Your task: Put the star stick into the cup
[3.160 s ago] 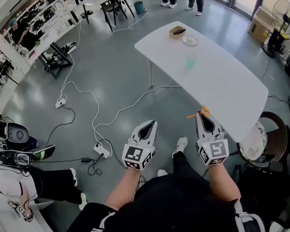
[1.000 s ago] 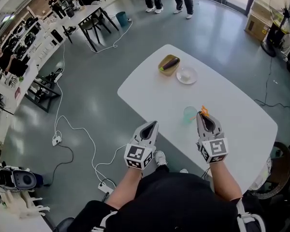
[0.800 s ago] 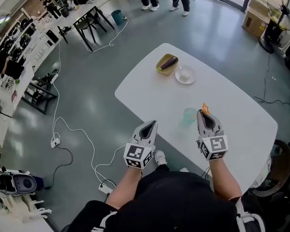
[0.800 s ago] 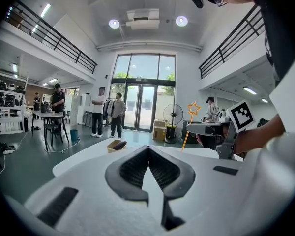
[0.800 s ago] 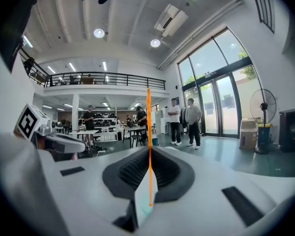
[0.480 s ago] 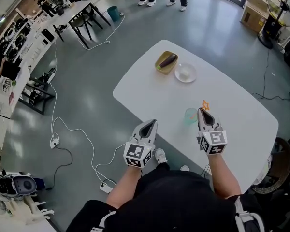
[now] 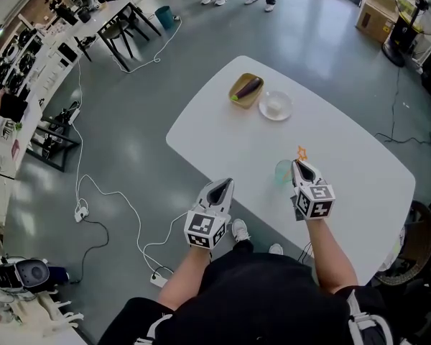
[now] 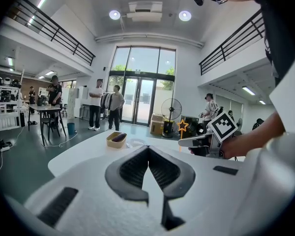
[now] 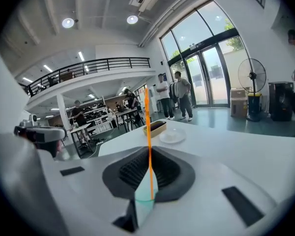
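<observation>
— White oval table [image 7: 223, 131] over there; what's the left gripper [image 7: 220, 186] doing?
— Hanging at its near edge, jaws pressed together on nothing.
— And the right gripper [image 7: 300, 166]?
— Over the table, just right of the see-through teal plastic cup [image 7: 282, 171], pinching the thin orange star-topped stick [image 7: 301, 152] upright, star uppermost.

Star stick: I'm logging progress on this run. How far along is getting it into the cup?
Done: the right gripper is shut on the star stick, held upright. In hand: it hovers over the table, right beside the cup. Left: bringing the stick's lower end into the cup and releasing; it doesn't look inside yet. The left gripper is shut, empty.
</observation>
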`<action>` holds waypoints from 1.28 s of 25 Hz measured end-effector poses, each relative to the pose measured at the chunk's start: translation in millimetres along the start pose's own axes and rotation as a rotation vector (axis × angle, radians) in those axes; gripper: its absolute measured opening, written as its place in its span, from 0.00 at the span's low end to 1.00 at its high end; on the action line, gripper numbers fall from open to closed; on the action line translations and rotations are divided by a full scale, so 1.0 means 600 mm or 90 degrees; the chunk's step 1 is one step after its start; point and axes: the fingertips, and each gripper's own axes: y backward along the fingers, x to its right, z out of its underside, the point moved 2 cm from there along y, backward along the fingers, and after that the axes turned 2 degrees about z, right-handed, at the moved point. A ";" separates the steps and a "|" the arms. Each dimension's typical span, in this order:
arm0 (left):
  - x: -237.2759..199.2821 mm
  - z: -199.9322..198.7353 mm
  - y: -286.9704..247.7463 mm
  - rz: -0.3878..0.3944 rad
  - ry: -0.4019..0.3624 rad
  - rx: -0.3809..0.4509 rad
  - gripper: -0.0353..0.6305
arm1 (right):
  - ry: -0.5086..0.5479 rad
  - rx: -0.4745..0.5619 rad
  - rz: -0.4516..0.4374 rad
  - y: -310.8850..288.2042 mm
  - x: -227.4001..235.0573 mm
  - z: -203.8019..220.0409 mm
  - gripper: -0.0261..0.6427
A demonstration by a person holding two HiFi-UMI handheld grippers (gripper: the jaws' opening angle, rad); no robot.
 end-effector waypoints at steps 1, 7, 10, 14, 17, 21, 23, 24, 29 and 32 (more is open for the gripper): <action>-0.001 0.000 -0.001 0.000 0.000 0.000 0.06 | -0.001 -0.001 0.004 -0.003 0.002 0.002 0.07; 0.005 0.012 -0.006 -0.005 0.003 -0.004 0.06 | 0.004 -0.006 0.030 -0.007 0.027 0.012 0.12; 0.008 0.014 -0.008 -0.008 0.005 -0.005 0.06 | 0.003 -0.009 0.034 -0.006 0.036 0.011 0.12; 0.012 0.014 0.002 -0.016 0.005 -0.005 0.06 | 0.009 -0.011 0.035 0.002 0.035 0.017 0.15; 0.015 0.017 0.007 -0.015 0.009 -0.006 0.06 | 0.023 -0.009 0.038 0.011 0.032 0.016 0.15; 0.018 0.013 0.009 -0.013 0.009 -0.003 0.06 | 0.049 0.008 0.034 0.029 0.018 0.005 0.15; 0.025 0.010 0.006 -0.009 0.008 0.000 0.06 | 0.069 0.023 0.030 0.043 0.008 -0.007 0.15; 0.029 0.008 0.004 -0.006 0.007 0.002 0.06 | 0.079 0.033 0.025 0.051 0.003 -0.014 0.15; 0.046 -0.005 0.004 0.000 0.001 0.015 0.06 | 0.117 0.091 -0.013 0.095 -0.031 -0.055 0.12; 0.042 -0.018 0.013 -0.005 0.003 0.025 0.06 | 0.133 0.119 -0.028 0.119 -0.051 -0.082 0.07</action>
